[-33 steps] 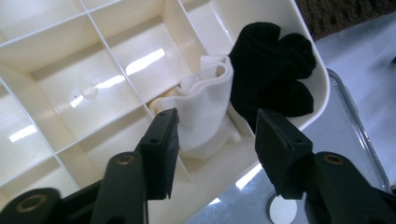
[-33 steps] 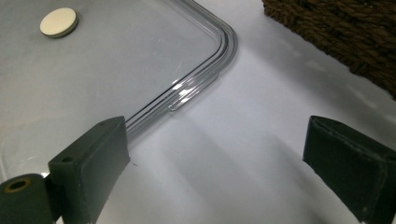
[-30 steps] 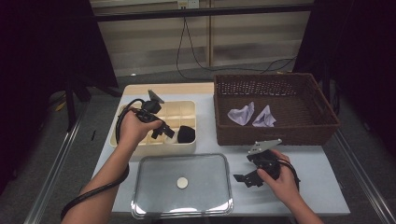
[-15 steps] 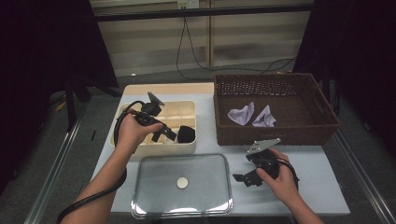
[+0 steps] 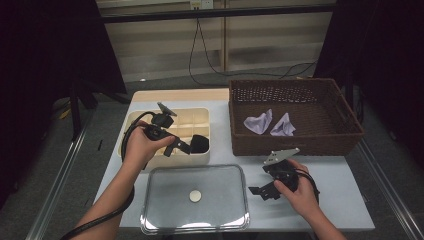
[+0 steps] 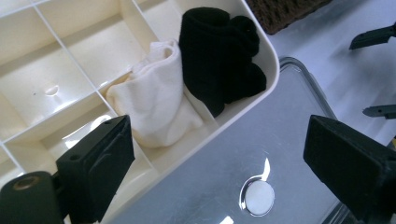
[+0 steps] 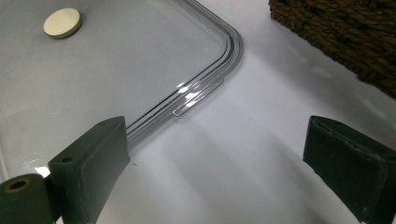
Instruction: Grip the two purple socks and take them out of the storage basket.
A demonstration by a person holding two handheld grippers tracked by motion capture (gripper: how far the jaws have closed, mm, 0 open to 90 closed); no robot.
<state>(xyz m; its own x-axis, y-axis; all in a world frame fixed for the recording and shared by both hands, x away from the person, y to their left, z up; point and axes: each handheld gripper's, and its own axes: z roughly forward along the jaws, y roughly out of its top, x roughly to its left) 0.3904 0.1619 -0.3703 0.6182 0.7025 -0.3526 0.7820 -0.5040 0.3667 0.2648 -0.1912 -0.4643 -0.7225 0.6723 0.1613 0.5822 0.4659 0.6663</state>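
A cream divided box (image 5: 200, 118) stands at the table's left. In its near right compartments lie a rolled white sock (image 6: 154, 107) and a rolled black sock (image 6: 219, 56), side by side. My left gripper (image 5: 181, 148) hovers over that corner of the box, pointing at the black sock (image 5: 199, 143). Its jaws have just been opening and stand wide in the left gripper view (image 6: 224, 154); the pads press on nothing. My right gripper (image 5: 260, 192) rests low on the table, open and empty, by the right edge of a clear lid (image 5: 220, 185).
The clear lid (image 7: 116, 56) with a round white knob (image 5: 194, 196) lies flat at the front. A brown wicker basket (image 5: 295, 145) at the back right holds two lavender cloths (image 5: 258, 122). A cable runs across the floor behind the table.
The left gripper's jaws have spread apart over the box's near right corner; the left hand barely shifted. The right hand and gripper stayed where they were.
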